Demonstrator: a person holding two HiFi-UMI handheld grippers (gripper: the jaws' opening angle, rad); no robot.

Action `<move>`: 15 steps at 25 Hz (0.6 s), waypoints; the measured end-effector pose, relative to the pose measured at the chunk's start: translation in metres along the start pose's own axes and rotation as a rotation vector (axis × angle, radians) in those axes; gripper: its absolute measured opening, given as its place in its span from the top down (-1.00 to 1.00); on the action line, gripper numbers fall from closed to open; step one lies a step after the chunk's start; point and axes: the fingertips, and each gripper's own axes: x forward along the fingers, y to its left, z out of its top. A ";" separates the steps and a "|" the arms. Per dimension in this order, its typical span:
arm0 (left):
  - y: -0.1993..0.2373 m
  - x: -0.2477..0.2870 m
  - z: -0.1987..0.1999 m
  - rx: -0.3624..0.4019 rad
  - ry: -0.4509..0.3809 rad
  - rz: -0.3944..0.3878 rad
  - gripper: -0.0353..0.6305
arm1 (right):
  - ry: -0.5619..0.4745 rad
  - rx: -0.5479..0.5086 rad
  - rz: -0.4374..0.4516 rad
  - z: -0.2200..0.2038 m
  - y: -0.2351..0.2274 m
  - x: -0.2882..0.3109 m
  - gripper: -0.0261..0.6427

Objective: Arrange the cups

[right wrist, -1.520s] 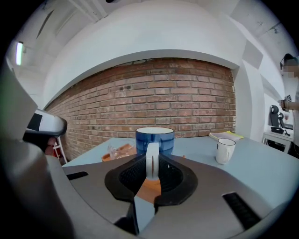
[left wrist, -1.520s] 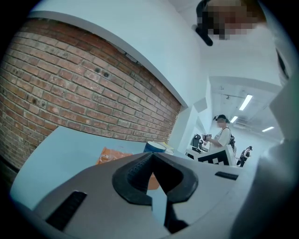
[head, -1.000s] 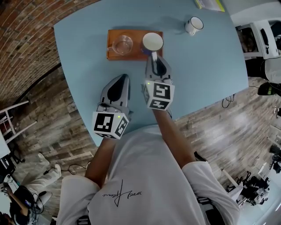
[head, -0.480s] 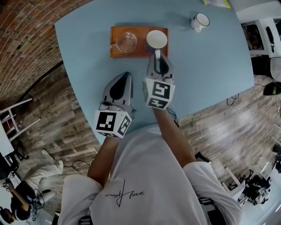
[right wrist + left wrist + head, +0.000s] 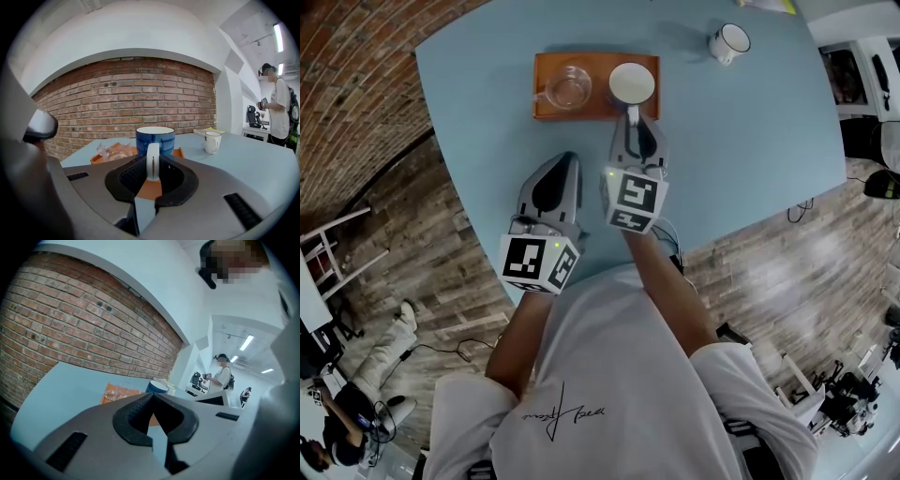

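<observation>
The right hand-held gripper (image 5: 631,117) grips the handle of the blue mug (image 5: 632,82) on the orange tray (image 5: 546,105) beside the glass cup (image 5: 568,87), the left hand-held gripper (image 5: 567,161) is clenched empty, and the next move is probably to release and fetch the white mug (image 5: 728,42).

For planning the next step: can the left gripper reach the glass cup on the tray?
Probably yes: only bare table lies between the shut left gripper and the glass cup. The right gripper, shut on the handle of the blue cup, stands to the side.
</observation>
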 end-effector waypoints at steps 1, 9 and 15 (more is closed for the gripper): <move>0.000 0.000 0.000 -0.001 0.001 -0.001 0.87 | -0.001 -0.009 -0.004 -0.001 0.001 0.000 0.73; 0.000 0.000 -0.002 -0.008 0.003 -0.001 0.87 | -0.010 -0.029 -0.046 -0.005 0.002 -0.003 0.73; 0.003 -0.001 -0.001 -0.012 0.005 0.002 0.87 | -0.013 -0.022 -0.077 -0.004 0.003 -0.003 0.73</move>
